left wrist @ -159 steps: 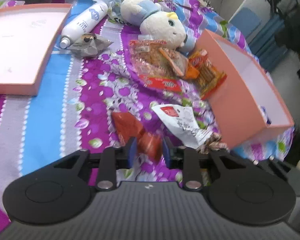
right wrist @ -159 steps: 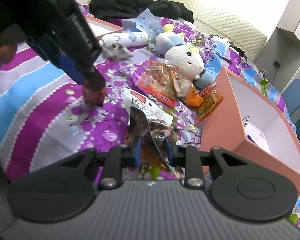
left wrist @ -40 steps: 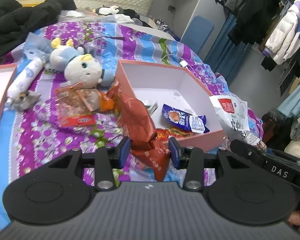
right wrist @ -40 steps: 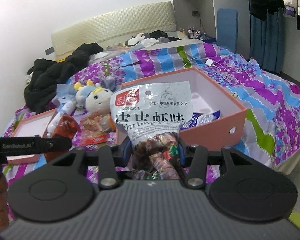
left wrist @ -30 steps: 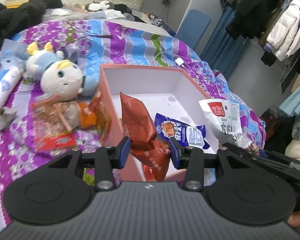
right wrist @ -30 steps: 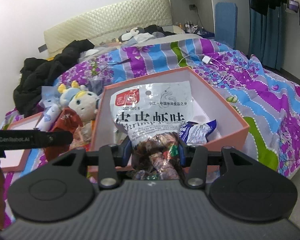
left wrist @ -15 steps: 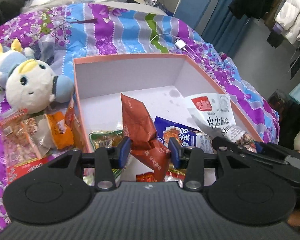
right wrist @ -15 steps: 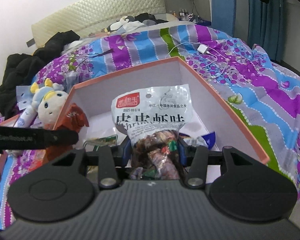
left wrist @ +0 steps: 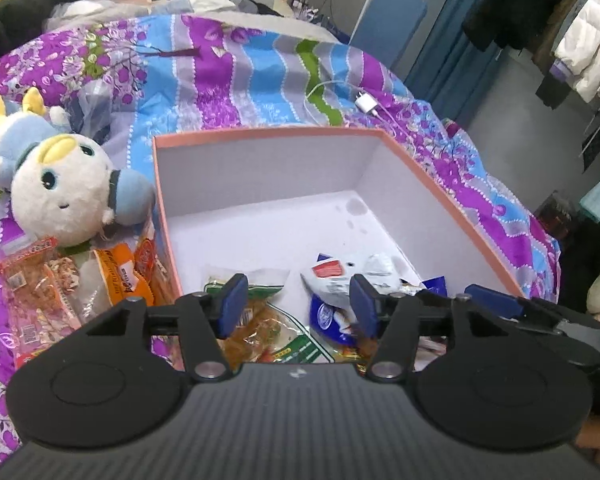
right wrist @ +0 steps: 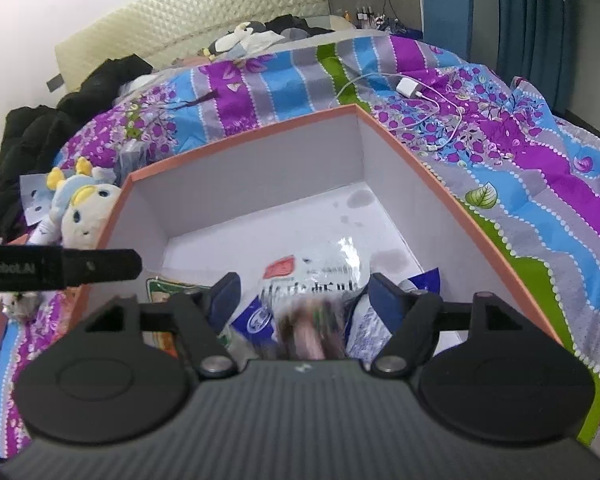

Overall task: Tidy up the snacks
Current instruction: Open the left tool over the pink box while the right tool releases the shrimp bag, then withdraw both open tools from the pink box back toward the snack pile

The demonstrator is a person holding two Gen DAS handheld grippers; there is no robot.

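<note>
The right gripper [right wrist: 300, 294] hangs over the pink box [right wrist: 452, 196], its jaws opening. A blurred white shrimp snack bag [right wrist: 312, 276] lies between them, pads clear of it, above blue packets [right wrist: 256, 320].

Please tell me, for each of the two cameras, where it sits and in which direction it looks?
Left wrist: sits behind the left claw, looks down into the pink box; jaws opening, nothing between; right claw at right edge.
Right wrist: sits behind the right claw, looks down into the box; jaws opening, white snack bag blurred between.
Both show: box, plush toy, charger.
</note>
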